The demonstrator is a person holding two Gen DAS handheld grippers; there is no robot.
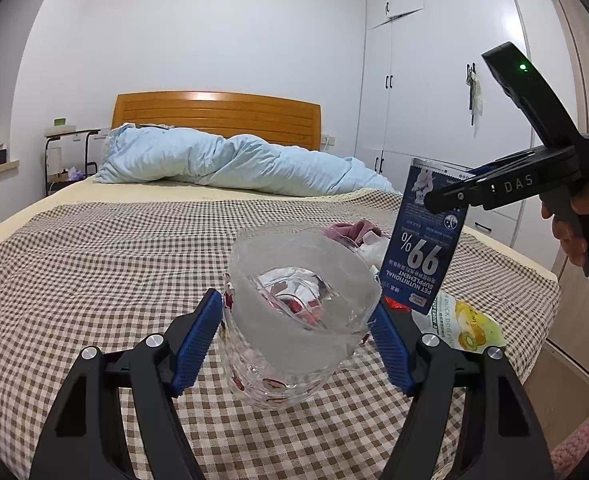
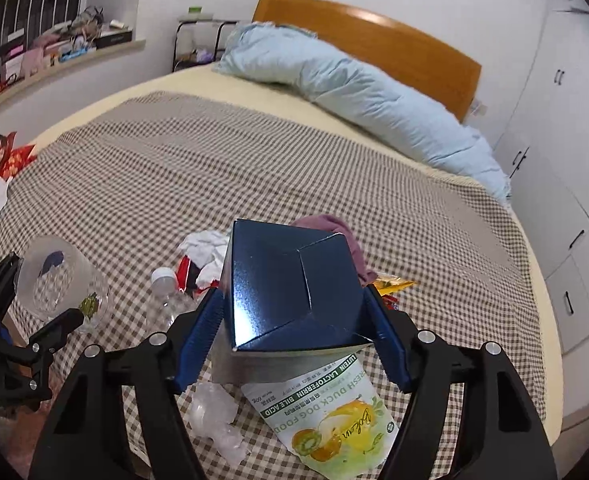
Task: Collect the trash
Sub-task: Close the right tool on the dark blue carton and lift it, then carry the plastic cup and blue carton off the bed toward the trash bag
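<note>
My left gripper (image 1: 296, 308) is shut on a clear cup (image 1: 294, 344) with a frosted rim, tilted so its mouth faces the camera; bits of wrapper show inside. In the right wrist view the same cup (image 2: 54, 280) sits at far left in the left gripper (image 2: 42, 292). My right gripper (image 2: 292, 294) is shut on a dark blue supplement box (image 2: 290, 292), its pads against both sides. From the left wrist view that box (image 1: 426, 248) hangs upside down above the bed, just right of the cup, and a hand holds the right gripper (image 1: 454, 196).
On the checked bedcover (image 2: 214, 160) lie a dog food pouch (image 2: 334, 420), a plastic bottle (image 2: 166, 292), crumpled white paper (image 2: 204, 246), clear wrap (image 2: 218, 420), a purple cloth (image 2: 334, 236) and red wrappers (image 2: 2, 160). A blue duvet (image 2: 354, 92) lies by the headboard. The wardrobe (image 2: 566, 160) stands right.
</note>
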